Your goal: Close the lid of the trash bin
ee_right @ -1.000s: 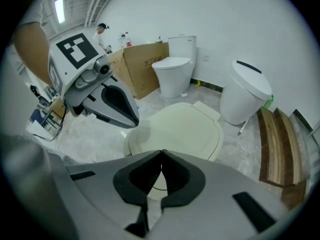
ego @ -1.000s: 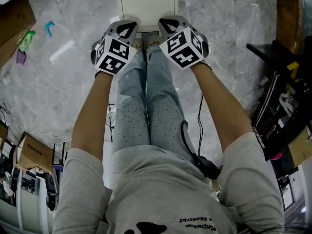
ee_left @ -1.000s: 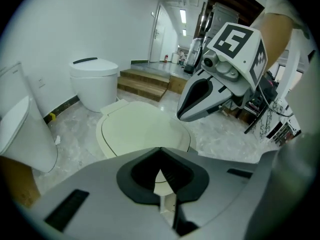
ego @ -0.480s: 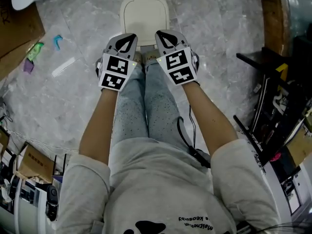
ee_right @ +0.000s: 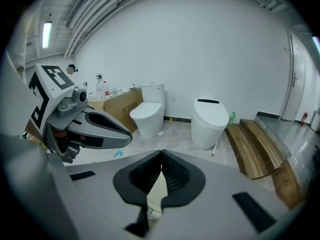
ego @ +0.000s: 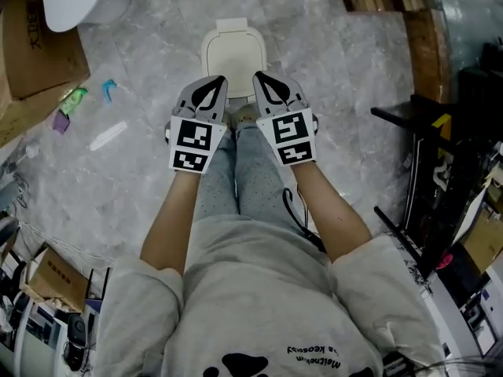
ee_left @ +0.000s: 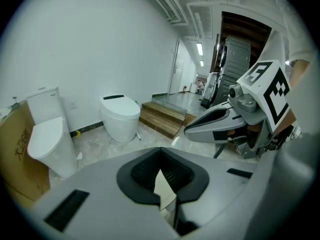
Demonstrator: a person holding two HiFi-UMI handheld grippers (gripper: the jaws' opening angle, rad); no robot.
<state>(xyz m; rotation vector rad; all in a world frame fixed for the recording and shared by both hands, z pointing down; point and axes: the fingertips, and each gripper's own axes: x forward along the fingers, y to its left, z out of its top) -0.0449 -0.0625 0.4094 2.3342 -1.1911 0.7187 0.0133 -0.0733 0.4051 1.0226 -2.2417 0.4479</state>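
The cream trash bin [ego: 233, 53] stands on the marble floor in front of my feet, with its lid lying flat and closed. In the head view my left gripper [ego: 213, 83] and right gripper [ego: 264, 80] hover side by side above the bin's near edge, both shut and holding nothing. The left gripper [ee_left: 160, 151] shows its pads meeting in its own view, with a sliver of cream bin [ee_left: 165, 190] below them. The right gripper [ee_right: 161, 154] is likewise shut over the bin [ee_right: 157, 186]. Each gripper view shows the other gripper, the right one [ee_left: 192, 129] and the left one [ee_right: 129, 136], beside it.
Two white toilets [ee_right: 147, 116] [ee_right: 210, 121] stand by the far wall, next to a cardboard box [ego: 39, 45]. Wooden steps [ee_right: 255, 144] lie to the right. A black rack [ego: 440, 171] stands at my right. Small bits, one green [ego: 72, 99] and one blue [ego: 108, 90], lie on the floor at left.
Both grippers have risen away from the bin together, staying shut. The bin now looks smaller and farther below, and more floor shows around it.
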